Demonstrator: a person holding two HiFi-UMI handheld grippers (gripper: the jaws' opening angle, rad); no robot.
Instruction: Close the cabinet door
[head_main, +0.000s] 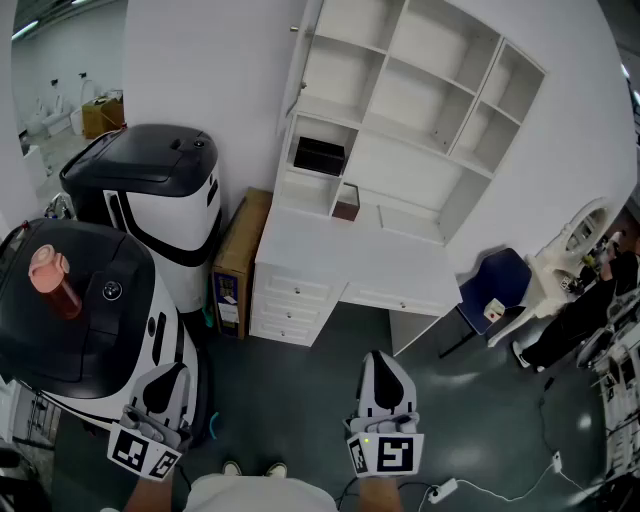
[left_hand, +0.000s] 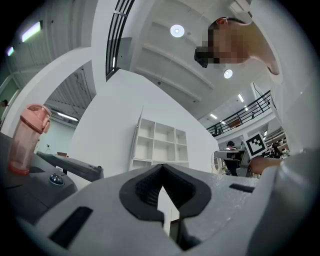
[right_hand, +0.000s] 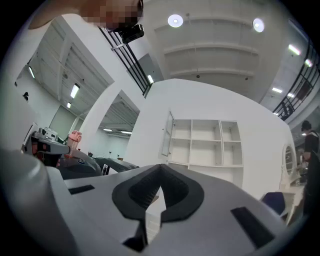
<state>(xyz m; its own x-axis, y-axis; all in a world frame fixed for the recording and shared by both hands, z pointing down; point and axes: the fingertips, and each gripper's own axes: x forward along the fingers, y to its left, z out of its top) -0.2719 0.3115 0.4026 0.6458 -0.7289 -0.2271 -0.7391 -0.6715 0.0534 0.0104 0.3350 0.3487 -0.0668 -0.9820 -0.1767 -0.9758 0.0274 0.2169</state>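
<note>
A white shelf cabinet (head_main: 420, 110) stands on a white desk with drawers (head_main: 340, 265) against the wall. Its narrow door (head_main: 297, 60) hangs open at the cabinet's left side, seen nearly edge-on; the same door (left_hand: 135, 142) shows in the left gripper view and, as a door (right_hand: 167, 132), in the right gripper view. My left gripper (head_main: 168, 378) is low at the left, shut and empty. My right gripper (head_main: 386, 362) is low at the centre, shut and empty. Both point at the cabinet from well short of it, touching nothing.
Two black-and-white machines (head_main: 150, 190) (head_main: 70, 320) stand at the left, the nearer one bearing a pink bottle (head_main: 52, 280). A cardboard box (head_main: 240, 260) leans beside the drawers. A black box (head_main: 318, 155) sits in the lower left shelf. A blue chair (head_main: 495, 290) and floor cables (head_main: 500, 490) lie at the right.
</note>
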